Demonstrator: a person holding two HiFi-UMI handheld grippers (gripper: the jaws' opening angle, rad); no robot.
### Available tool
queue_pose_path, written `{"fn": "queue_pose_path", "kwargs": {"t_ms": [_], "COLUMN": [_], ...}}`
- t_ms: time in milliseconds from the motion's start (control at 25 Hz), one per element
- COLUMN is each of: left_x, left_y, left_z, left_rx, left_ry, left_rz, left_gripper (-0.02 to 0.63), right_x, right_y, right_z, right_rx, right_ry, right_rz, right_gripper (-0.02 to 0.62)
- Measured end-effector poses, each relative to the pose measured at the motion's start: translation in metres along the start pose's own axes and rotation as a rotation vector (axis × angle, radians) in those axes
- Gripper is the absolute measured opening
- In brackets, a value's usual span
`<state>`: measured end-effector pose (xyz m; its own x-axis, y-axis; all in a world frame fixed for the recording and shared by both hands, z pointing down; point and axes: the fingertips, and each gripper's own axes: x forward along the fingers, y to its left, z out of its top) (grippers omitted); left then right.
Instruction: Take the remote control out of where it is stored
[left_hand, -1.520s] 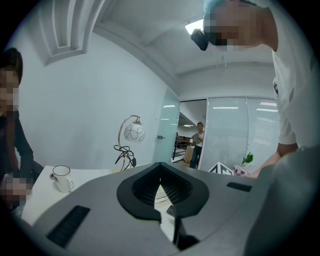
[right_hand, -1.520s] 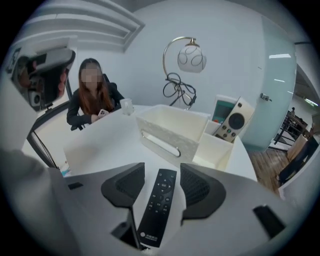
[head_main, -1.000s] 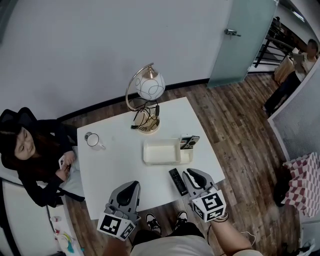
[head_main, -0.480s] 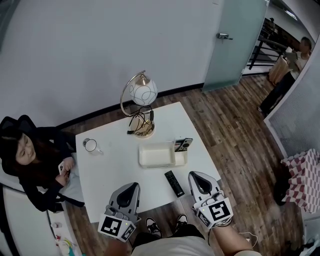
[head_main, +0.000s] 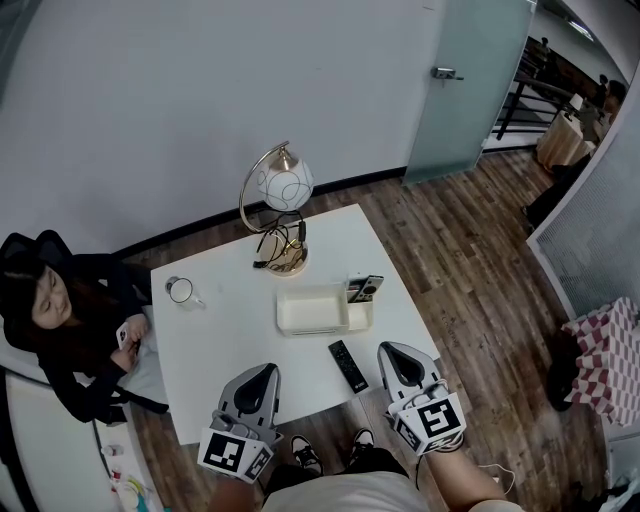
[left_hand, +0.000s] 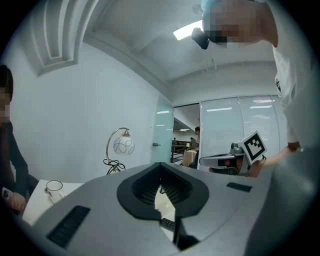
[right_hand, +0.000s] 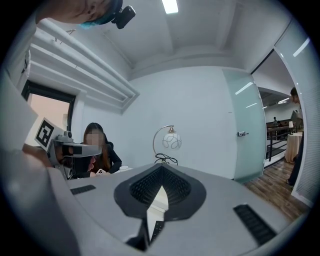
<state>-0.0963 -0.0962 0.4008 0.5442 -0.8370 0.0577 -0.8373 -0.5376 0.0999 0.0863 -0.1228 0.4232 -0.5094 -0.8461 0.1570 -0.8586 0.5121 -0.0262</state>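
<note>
A black remote control (head_main: 348, 366) lies flat on the white table (head_main: 230, 330), near its front edge, just in front of a white storage tray (head_main: 312, 328). A second remote-like device (head_main: 366, 288) stands upright in the tray's right compartment. My right gripper (head_main: 392, 352) hovers to the right of the black remote, apart from it, shut and holding nothing. My left gripper (head_main: 262, 372) hangs at the table's front edge to the remote's left, jaws together and empty. In the right gripper view the black remote (right_hand: 155, 230) shows through the slit between the jaws.
A globe lamp (head_main: 280, 190) with a coiled cord stands at the table's back. A white mug (head_main: 182, 290) sits at the left. A seated person (head_main: 60, 320) holding a phone is against the table's left side. Wooden floor and a glass door (head_main: 470, 80) lie to the right.
My right gripper has drawn back from the black remote and risen, leaving it lying on the table. The left gripper has stayed where it was.
</note>
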Motion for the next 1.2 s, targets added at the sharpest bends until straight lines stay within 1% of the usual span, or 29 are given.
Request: {"fn": "queue_pose_path", "kwargs": {"t_ms": [320,520,600,640,680,880,960,1200], "left_x": [-0.001,-0.001,-0.001,-0.001,-0.001,-0.002,-0.001,0.002], "left_y": [-0.003,-0.004,-0.003,-0.002,-0.001,0.004,0.007,0.015], "left_z": [0.002,-0.001,-0.003,-0.004,-0.005,-0.008,-0.010,-0.015], "left_rx": [-0.004,-0.006,-0.005,-0.005,-0.006,-0.012,-0.016,-0.024], "left_ry": [0.000,0.004,0.007,0.009,0.011,0.018,0.021,0.032], "left_rz": [-0.006,-0.011,-0.011,-0.010,-0.008,0.004,0.009,0.018], "left_gripper": [0.006,0.006,0.006,0.006,0.006,0.006,0.006,0.006], "right_x": [0.002,0.029,0.045,0.052,0.058,0.085,0.096,0.125], "right_y": [-0.004,-0.035,-0.050,-0.057,-0.064,-0.088,-0.094,-0.106], "right_z": [0.000,-0.023,-0.032,-0.036,-0.039,-0.057,-0.066,-0.098], "right_rx": [-0.003,0.003,0.020,0.031,0.044,0.104,0.123,0.175], "right_ry": [0.021,0.085,0.114,0.127,0.139,0.206,0.233,0.320], "right_rz": [-0.021,-0.089,-0.114,-0.126,-0.138,-0.192,-0.204,-0.243], "right_gripper": [0.009,0.017,0.052,0.091,0.116,0.215,0.236,0.252]}}
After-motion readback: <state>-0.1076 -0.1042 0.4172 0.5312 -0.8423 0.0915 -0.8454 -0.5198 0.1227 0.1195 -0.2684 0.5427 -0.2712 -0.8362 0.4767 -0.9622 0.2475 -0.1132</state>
